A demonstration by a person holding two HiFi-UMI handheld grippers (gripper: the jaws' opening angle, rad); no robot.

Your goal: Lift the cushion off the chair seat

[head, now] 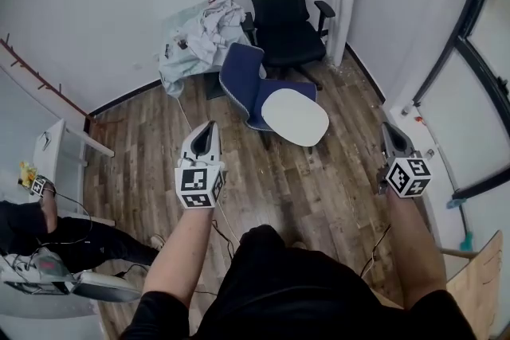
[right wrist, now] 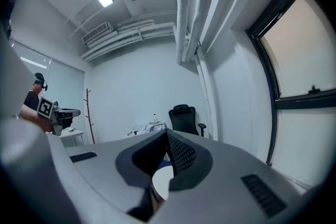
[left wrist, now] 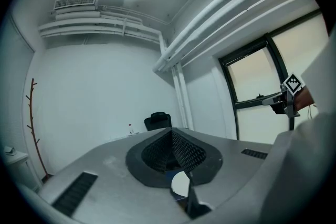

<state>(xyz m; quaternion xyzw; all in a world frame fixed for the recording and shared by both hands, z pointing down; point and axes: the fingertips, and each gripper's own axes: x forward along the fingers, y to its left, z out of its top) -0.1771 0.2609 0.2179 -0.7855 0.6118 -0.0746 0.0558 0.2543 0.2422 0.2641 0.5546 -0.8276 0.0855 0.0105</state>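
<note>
You've got both grippers held out in front of you, nowhere near the target yet. Your left gripper (head: 209, 126) has its jaws pressed together with nothing in them. The right gripper (head: 388, 128) is the same, closed and empty. Ahead on the wood floor (head: 319, 195) is the blue chair (head: 241, 76), and the white cushion (head: 296, 117) lies flat on its seat, well apart from both tools. I'd call this the approach step, grab not started. Next you'll probably need to step in, open the jaws and take the cushion's edges from both sides. The black office chair (head: 279, 8) behind isn't part of this.
</note>
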